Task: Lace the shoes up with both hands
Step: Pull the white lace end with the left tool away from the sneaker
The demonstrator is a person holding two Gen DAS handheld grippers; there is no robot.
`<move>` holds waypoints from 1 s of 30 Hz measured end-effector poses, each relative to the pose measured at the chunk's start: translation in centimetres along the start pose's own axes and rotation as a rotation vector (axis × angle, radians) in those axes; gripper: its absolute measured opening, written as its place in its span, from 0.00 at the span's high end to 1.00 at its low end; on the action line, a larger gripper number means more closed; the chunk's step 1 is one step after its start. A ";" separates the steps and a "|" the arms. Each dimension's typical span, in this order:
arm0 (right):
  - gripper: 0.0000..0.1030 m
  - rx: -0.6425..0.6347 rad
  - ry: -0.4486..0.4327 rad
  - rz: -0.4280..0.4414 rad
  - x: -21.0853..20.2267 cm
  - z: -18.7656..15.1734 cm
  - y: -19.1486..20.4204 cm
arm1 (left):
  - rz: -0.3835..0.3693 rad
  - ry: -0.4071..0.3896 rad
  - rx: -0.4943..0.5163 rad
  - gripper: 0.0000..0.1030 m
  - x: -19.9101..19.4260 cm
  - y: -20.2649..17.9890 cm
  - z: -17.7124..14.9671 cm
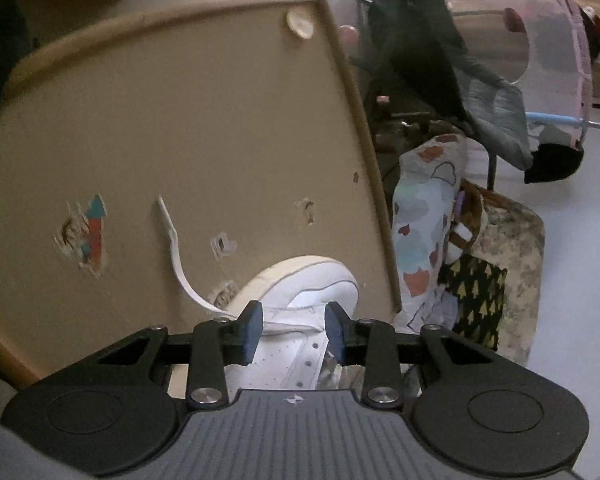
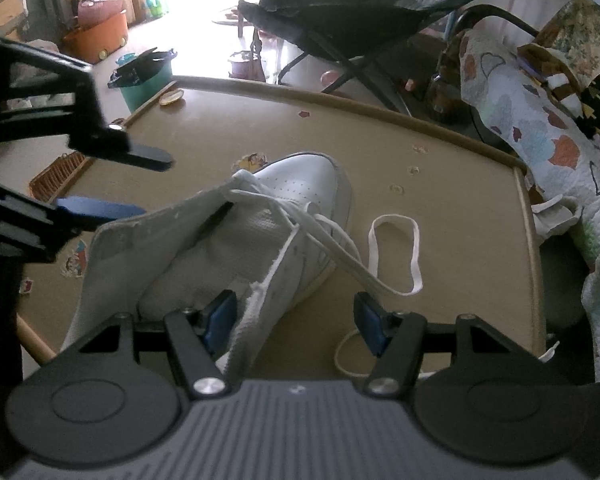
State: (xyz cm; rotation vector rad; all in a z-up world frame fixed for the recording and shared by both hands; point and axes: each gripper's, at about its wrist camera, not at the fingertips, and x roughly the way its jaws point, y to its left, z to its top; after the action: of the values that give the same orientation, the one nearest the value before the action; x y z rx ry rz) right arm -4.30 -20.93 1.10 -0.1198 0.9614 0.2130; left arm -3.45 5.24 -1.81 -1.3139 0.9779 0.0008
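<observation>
White sneaker lies on the tan surface, toe pointing to the far side, roughly mid-surface. Tongue pulled up toward the near left.

Left claw: pads part open, narrow gap, over the shoe's eyelet row. A flat white lace runs from beside its left pad out across the surface to the far left; whether the pad touches the lace cannot be told. Nothing pinched between the pads. In the right wrist view the same claw enters from the left, fingers stacked one above the other, its blue pad just beside the tongue's edge.

Right claw: wide open, holding nothing. It hangs over the near side of the sneaker; the shoe's frayed collar edge sits between the pads, closer to the left one. A lace strand passes by the right pad.

Lace on the right side forms a loose loop flat on the surface, right of the shoe.

Edges: raised rim round the surface. Right rim is near a patterned quilt. Open tan surface far of the toe and to the left, marked by stickers. A small round object sits at the far left corner.
</observation>
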 end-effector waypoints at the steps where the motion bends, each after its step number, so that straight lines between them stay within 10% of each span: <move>1: 0.37 0.003 -0.003 0.004 0.0 -0.1 -0.1 | 0.002 0.001 -0.010 0.64 0.3 0.0 -0.1; 30: 0.26 0.047 -0.007 0.019 0.4 0.0 -0.7 | -0.083 -0.067 -0.445 0.64 2.3 0.6 -5.4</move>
State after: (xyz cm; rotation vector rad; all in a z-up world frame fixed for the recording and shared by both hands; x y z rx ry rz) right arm -3.93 -21.55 0.74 -0.0669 0.9597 0.2084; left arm -5.54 -0.07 -3.26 -1.7500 0.8945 0.2082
